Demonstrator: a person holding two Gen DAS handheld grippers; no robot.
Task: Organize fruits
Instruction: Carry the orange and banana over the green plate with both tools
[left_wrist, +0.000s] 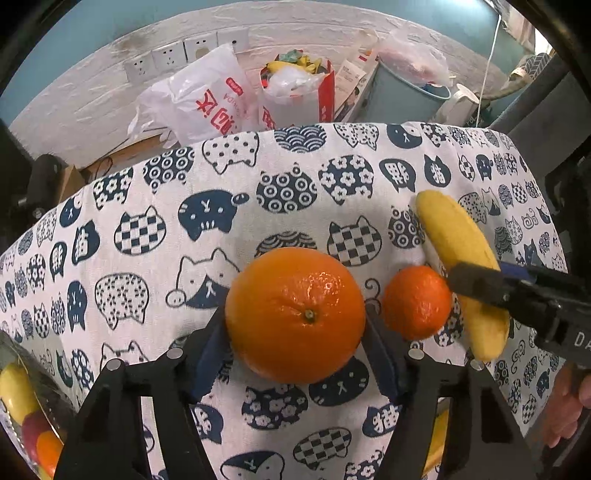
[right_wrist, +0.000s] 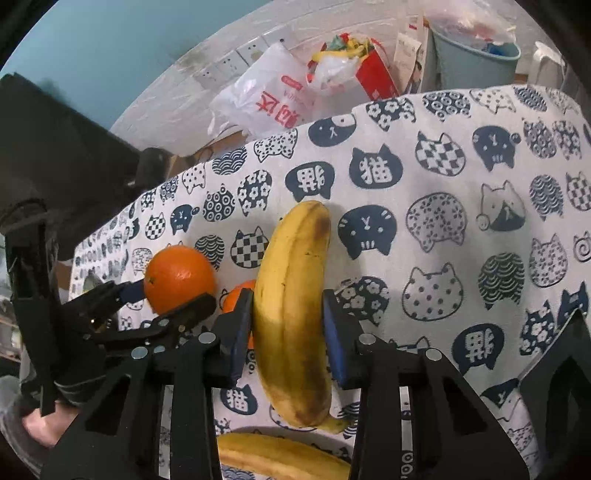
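Note:
A large orange (left_wrist: 295, 314) sits on the cat-print tablecloth (left_wrist: 147, 258) between the blue pads of my left gripper (left_wrist: 295, 334), which press on both its sides. The right wrist view shows the same grip on the orange (right_wrist: 179, 277) by the left gripper (right_wrist: 170, 299). My right gripper (right_wrist: 288, 299) is shut on a yellow banana (right_wrist: 291, 295) with brown patches, held across its middle. The left wrist view has this banana (left_wrist: 454, 236) at the right, with the right gripper (left_wrist: 484, 277) clamped over it. A small mandarin (left_wrist: 415, 302) lies between the orange and the banana.
A clear bowl (left_wrist: 48, 402) holding yellow, red and orange fruit is at the lower left. Another banana (right_wrist: 277, 458) lies under the right gripper. Plastic bags (left_wrist: 207, 96), a red bag and a blue bin (left_wrist: 402, 96) stand beyond the table's far edge. A hand (left_wrist: 565, 406) holds each gripper.

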